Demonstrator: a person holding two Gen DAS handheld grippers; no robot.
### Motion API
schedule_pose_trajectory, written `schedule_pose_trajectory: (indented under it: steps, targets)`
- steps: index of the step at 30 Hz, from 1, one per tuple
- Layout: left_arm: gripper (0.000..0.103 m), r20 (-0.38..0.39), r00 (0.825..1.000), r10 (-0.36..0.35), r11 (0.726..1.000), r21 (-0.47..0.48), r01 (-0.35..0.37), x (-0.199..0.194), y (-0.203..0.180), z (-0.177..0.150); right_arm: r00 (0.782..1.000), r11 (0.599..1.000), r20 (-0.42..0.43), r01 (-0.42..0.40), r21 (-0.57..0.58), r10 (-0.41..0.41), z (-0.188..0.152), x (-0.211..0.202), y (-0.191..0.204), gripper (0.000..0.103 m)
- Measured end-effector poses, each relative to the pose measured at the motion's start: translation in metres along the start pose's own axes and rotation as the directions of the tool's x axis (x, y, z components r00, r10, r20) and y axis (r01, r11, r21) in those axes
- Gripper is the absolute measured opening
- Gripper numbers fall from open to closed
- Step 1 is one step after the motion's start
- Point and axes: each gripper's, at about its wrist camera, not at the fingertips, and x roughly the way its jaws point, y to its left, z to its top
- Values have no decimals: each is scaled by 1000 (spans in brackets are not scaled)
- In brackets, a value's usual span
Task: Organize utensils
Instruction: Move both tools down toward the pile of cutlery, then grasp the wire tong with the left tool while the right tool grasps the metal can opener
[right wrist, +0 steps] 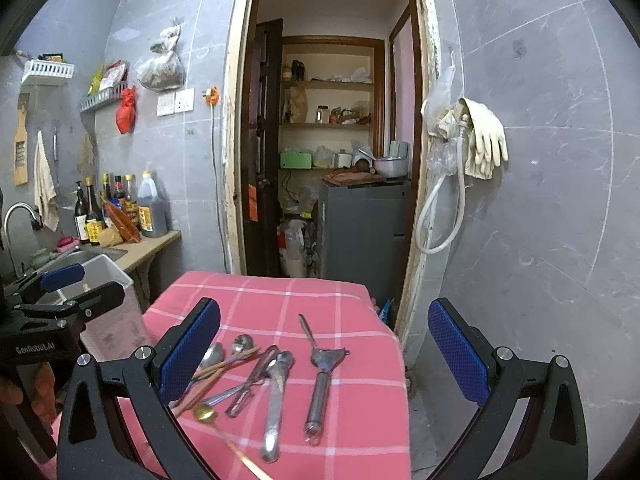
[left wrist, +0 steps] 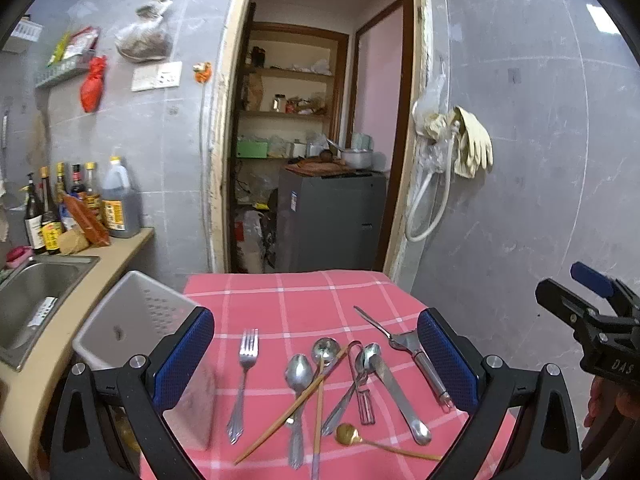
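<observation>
Utensils lie loose on the pink-checked table (left wrist: 304,292): fork (left wrist: 243,376) apart at left, spoons and chopsticks (left wrist: 296,400) crossed mid-pile, peeler (right wrist: 320,376) at right. Left gripper (left wrist: 316,364) and right gripper (right wrist: 324,360) hover, jaws spread, holding nothing. Best start w/ the isolated fork, then drop it in the metal bin (left wrist: 132,320) beside the table.

Pink tablecloth (left wrist: 304,300) with white checks; silver fork (left wrist: 243,376); gold spoon (left wrist: 347,434); blue-padded black tongs (left wrist: 320,364)

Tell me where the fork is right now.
In the left wrist view the fork lies alone on the pink checked cloth, at the left end of the utensils, between the metal bin and the nearest spoon.
</observation>
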Motion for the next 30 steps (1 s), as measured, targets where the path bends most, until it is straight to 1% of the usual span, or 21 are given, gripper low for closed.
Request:
schedule_pose_trajectory:
  steps: [4,8,11,12,14,15,16,17,18,20,21,22,23,25,26,28,29,30]
  targets:
    - [102,-36,999,-10,1000,13,10,31,-5,-1,999,1000,-32,-11,-7,11,-4,30,-10,102]
    - [102,-84,996,-30,999,8,31,64,-9,-5,995,999,-86,-43,15,44,-14,66,-20,102]
    - [102,-117,992,-52,999,-9,51,84,-12,-12,987,995,-136,-83,45,89,-26,94,-30,102]
    - [101,-130,990,-59,998,-15,57,91,-14,-14,980,993,-165,-103,56,111,-32,108,-34,101]
    - [94,-157,985,-73,997,-25,70,105,-19,-21,967,988,-205,-136,72,149,-43,126,-40,92]
    - [91,-175,981,-82,997,-30,78,112,-21,-25,959,985,-225,-154,83,169,-48,135,-42,84]
    - [86,-192,977,-88,996,-34,83,117,-23,-29,952,982,-246,-166,89,183,-54,143,-43,76]
    - [80,-214,972,-99,995,-41,92,125,-25,-34,939,978,-275,-183,101,204,-61,154,-46,72]
    - [77,-235,966,-110,994,-51,101,131,-27,-38,932,975,-289,-193,108,217,-65,159,-46,67]
    - [61,-271,953,-139,990,-72,124,142,-29,-47,900,962,-342,-234,141,269,-78,179,-49,61]
    - [57,-290,944,-155,987,-83,137,148,-30,-51,887,956,-361,-249,153,289,-85,185,-49,56]
    - [51,-310,937,-163,986,-90,141,153,-31,-55,875,952,-376,-262,161,304,-89,191,-48,52]
    - [47,-328,929,-170,985,-95,146,159,-32,-58,858,947,-401,-276,166,320,-95,198,-46,50]
    - [44,-358,918,-169,985,-100,142,168,-33,-64,835,941,-434,-296,163,338,-103,207,-42,44]
    - [44,-385,908,-166,985,-103,137,174,-34,-67,824,939,-449,-306,159,345,-107,212,-39,42]
    - [43,-424,891,-164,985,-117,126,184,-34,-73,792,929,-486,-332,163,369,-116,220,-34,37]
    - [43,-450,877,-166,984,-128,121,191,-33,-75,775,925,-508,-343,162,376,-120,225,-31,36]
    - [43,-465,869,-169,984,-137,117,195,-31,-77,763,924,-524,-349,159,379,-121,227,-27,35]
